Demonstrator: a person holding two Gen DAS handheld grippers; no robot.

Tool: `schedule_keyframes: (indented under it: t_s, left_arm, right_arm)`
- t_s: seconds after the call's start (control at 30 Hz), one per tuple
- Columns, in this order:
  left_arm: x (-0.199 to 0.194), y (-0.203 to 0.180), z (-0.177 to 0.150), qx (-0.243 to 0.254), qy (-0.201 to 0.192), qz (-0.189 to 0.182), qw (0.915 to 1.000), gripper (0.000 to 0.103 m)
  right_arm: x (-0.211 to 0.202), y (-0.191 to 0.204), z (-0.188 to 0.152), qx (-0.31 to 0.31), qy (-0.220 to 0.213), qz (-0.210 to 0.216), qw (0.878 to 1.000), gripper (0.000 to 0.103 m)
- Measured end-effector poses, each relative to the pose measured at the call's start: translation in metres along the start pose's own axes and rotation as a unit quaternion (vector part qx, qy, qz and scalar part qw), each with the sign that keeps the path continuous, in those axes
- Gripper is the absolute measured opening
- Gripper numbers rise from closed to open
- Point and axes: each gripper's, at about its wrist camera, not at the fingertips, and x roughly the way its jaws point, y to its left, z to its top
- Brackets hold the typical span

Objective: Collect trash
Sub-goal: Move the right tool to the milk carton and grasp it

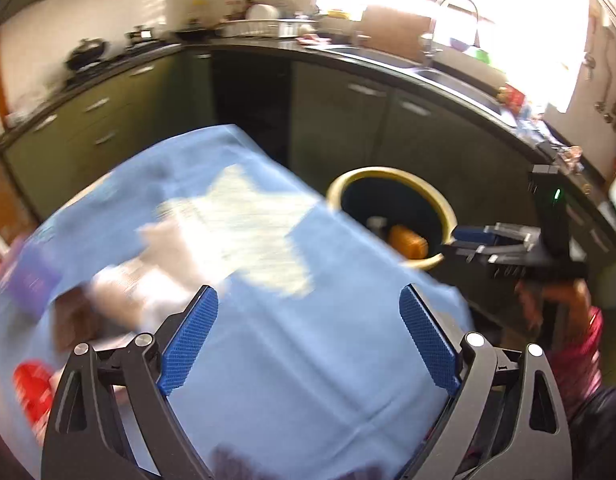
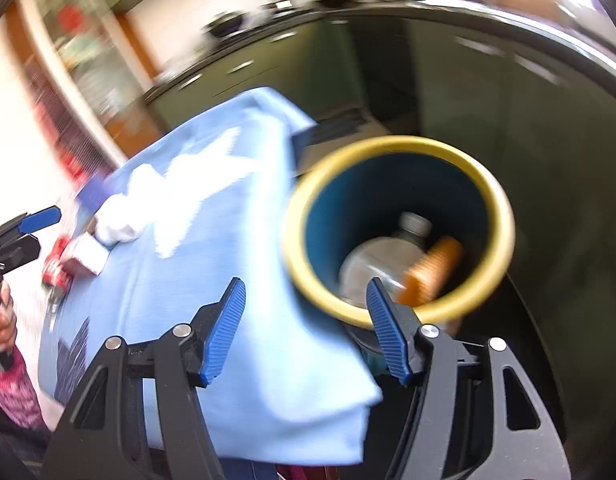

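On the left of the light blue cloth-covered table (image 1: 291,360) lie blurred scraps: a red wrapper (image 1: 31,388) and crumpled white paper (image 1: 147,284). The left gripper (image 1: 308,344) hovers over the cloth, fingers spread wide, holding nothing. Just beyond the table's right edge stands a yellow-rimmed blue bin (image 2: 400,232), holding a clear plastic bottle (image 2: 380,256) and an orange packet (image 2: 432,272). The right gripper (image 2: 303,328) hangs above its rim, jaws apart and empty
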Motion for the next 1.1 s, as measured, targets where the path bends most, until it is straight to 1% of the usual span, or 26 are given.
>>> schedule_keyframes:
  t_s: [0.07, 0.13, 0.2, 0.27, 0.33, 0.43, 0.5, 0.63, 0.7, 0.9, 1.03, 1.1]
  left_arm:
    - [-0.018, 0.022, -0.022, -0.017, -0.002, 0.028, 0.9995, 0.091]
    - [-0.032, 0.045, -0.042, -0.043, 0.001, 0.043, 0.9982, 0.091]
    - [-0.045, 0.068, -0.065, -0.063, 0.005, 0.056, 0.9964, 0.091]
    - [-0.055, 0.084, -0.081, -0.077, 0.007, 0.070, 0.9945, 0.091]
    - [-0.065, 0.096, -0.096, -0.088, 0.008, 0.082, 0.9927, 0.091]
    - [-0.083, 0.106, -0.114, -0.093, 0.007, 0.087, 0.9918, 0.091]
    - [-0.094, 0.108, -0.122, -0.088, 0.003, 0.088, 0.9922, 0.091]
    - [-0.107, 0.108, -0.130, -0.088, -0.004, 0.095, 0.9916, 0.092]
    - [-0.112, 0.109, -0.134, -0.092, -0.007, 0.093, 0.9913, 0.092]
    - [-0.116, 0.119, -0.145, -0.109, -0.010, 0.095, 0.9894, 0.092]
    - [-0.118, 0.126, -0.152, -0.118, -0.011, 0.094, 0.9885, 0.092]
    - [-0.118, 0.128, -0.155, -0.122, -0.011, 0.092, 0.9882, 0.092]
  right_arm:
    - [0.008, 0.027, 0.009, -0.045, 0.014, 0.020, 0.999, 0.060]
    - [0.017, 0.055, 0.016, -0.092, 0.025, 0.038, 0.995, 0.060]
    - [0.026, 0.089, 0.020, -0.143, 0.040, 0.061, 0.987, 0.060]
    - [0.037, 0.122, 0.023, -0.194, 0.054, 0.086, 0.976, 0.060]
    - [0.047, 0.154, 0.026, -0.242, 0.066, 0.104, 0.962, 0.060]
    - [0.062, 0.201, 0.031, -0.312, 0.078, 0.134, 0.937, 0.059]
    - [0.070, 0.233, 0.035, -0.356, 0.084, 0.160, 0.917, 0.058]
    - [0.085, 0.281, 0.044, -0.413, 0.105, 0.192, 0.884, 0.058]
    - [0.098, 0.301, 0.047, -0.441, 0.118, 0.194, 0.869, 0.058]
    - [0.130, 0.333, 0.046, -0.493, 0.164, 0.180, 0.836, 0.058]
    - [0.145, 0.344, 0.043, -0.512, 0.187, 0.171, 0.821, 0.058]
    - [0.150, 0.350, 0.043, -0.516, 0.194, 0.170, 0.816, 0.058]
